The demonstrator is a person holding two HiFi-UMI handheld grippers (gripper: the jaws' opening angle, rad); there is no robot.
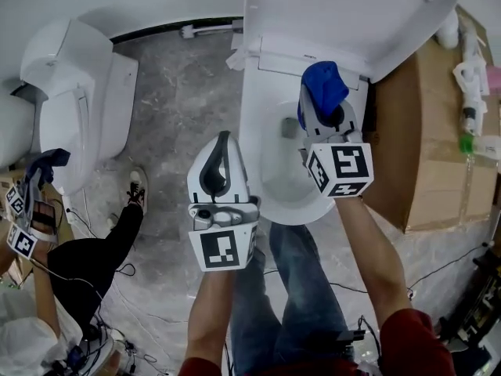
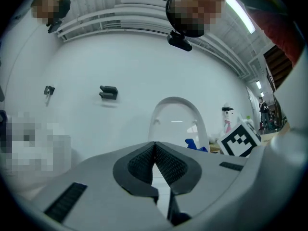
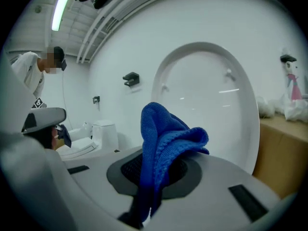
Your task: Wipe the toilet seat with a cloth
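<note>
A white toilet stands open, its lid [image 1: 352,14] raised against the wall and the seat rim [image 1: 257,124] ringing the bowl. My right gripper [image 1: 325,108] hovers over the back right of the bowl, shut on a bunched blue cloth [image 1: 323,86]. In the right gripper view the blue cloth [image 3: 163,143] bulges out between the pads, with the raised lid [image 3: 211,95] behind it. My left gripper [image 1: 225,137] is held over the seat's left side, shut with nothing in it. In the left gripper view its jaws [image 2: 154,144] meet and point toward the lid [image 2: 175,121].
A second toilet [image 1: 78,92] stands at the left, where another person holds grippers with a dark cloth [image 1: 43,164]. A cardboard box [image 1: 423,131] stands right of my toilet, with spray bottles [image 1: 470,92] on it. Cables trail over the grey floor [image 1: 180,92].
</note>
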